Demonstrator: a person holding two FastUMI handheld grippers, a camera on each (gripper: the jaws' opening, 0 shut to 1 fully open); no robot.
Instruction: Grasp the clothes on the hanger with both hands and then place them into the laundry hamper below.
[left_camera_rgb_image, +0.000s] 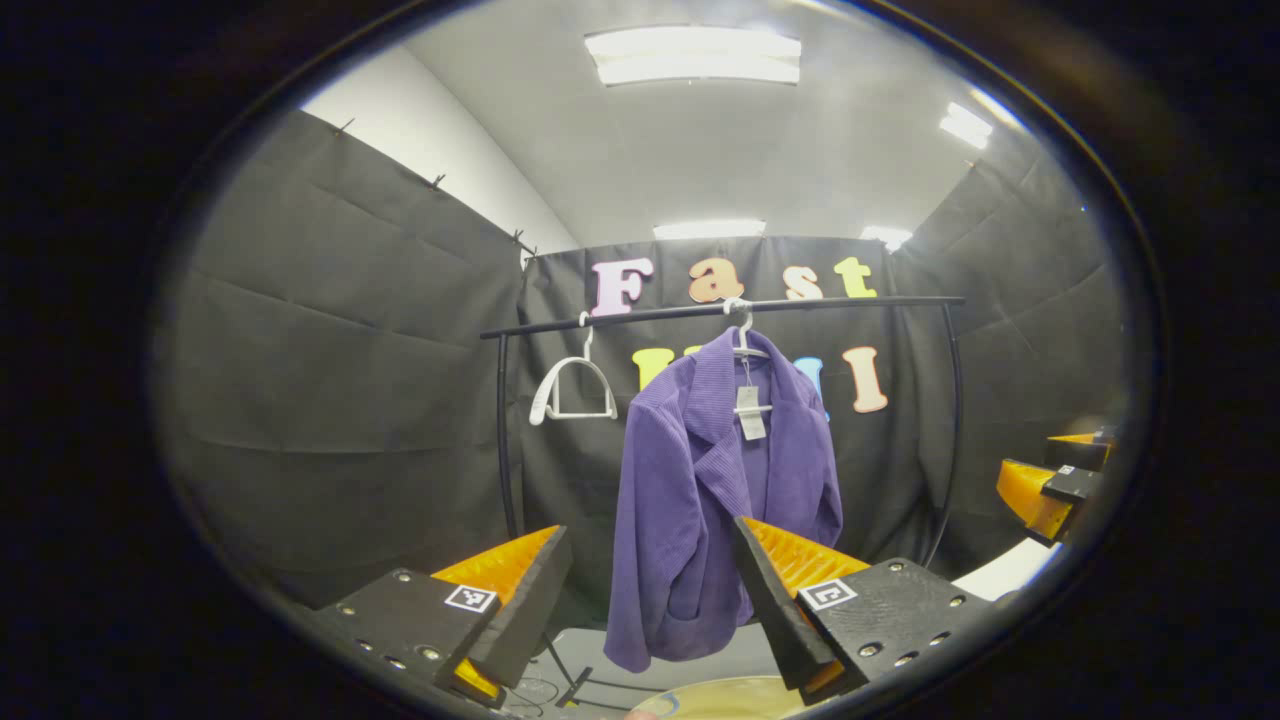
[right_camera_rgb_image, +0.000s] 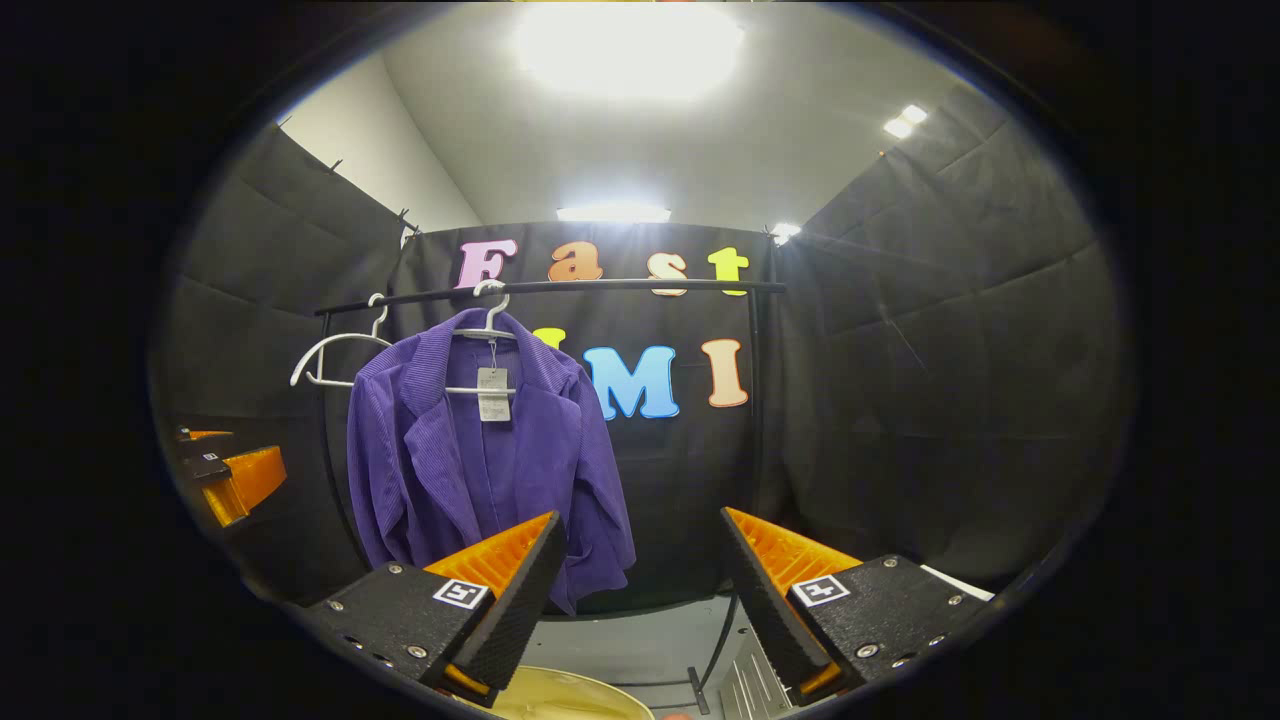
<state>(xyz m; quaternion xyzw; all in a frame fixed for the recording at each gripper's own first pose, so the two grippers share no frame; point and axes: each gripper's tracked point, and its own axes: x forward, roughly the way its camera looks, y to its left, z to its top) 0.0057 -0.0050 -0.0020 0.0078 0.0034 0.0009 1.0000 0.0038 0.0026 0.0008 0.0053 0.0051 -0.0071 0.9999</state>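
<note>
A purple corduroy jacket (left_camera_rgb_image: 700, 500) (right_camera_rgb_image: 470, 470) hangs on a white hanger (left_camera_rgb_image: 745, 345) (right_camera_rgb_image: 488, 325) from a black rail (left_camera_rgb_image: 720, 312) (right_camera_rgb_image: 560, 288). My left gripper (left_camera_rgb_image: 650, 560) is open, well short of the jacket, which shows between its fingers. My right gripper (right_camera_rgb_image: 640, 545) is open too, with the jacket off to its left behind the left finger. The other gripper (left_camera_rgb_image: 1050, 485) (right_camera_rgb_image: 225, 470) shows at each view's edge. A pale rounded hamper rim (left_camera_rgb_image: 720, 700) (right_camera_rgb_image: 570, 695) peeks in at the bottom.
An empty white hanger (left_camera_rgb_image: 575, 390) (right_camera_rgb_image: 335, 360) hangs left of the jacket on the same rail. The rack's black uprights (left_camera_rgb_image: 503, 430) (right_camera_rgb_image: 757, 400) stand at both ends. Grey floor (right_camera_rgb_image: 640, 650) lies below, with the rack's feet on it.
</note>
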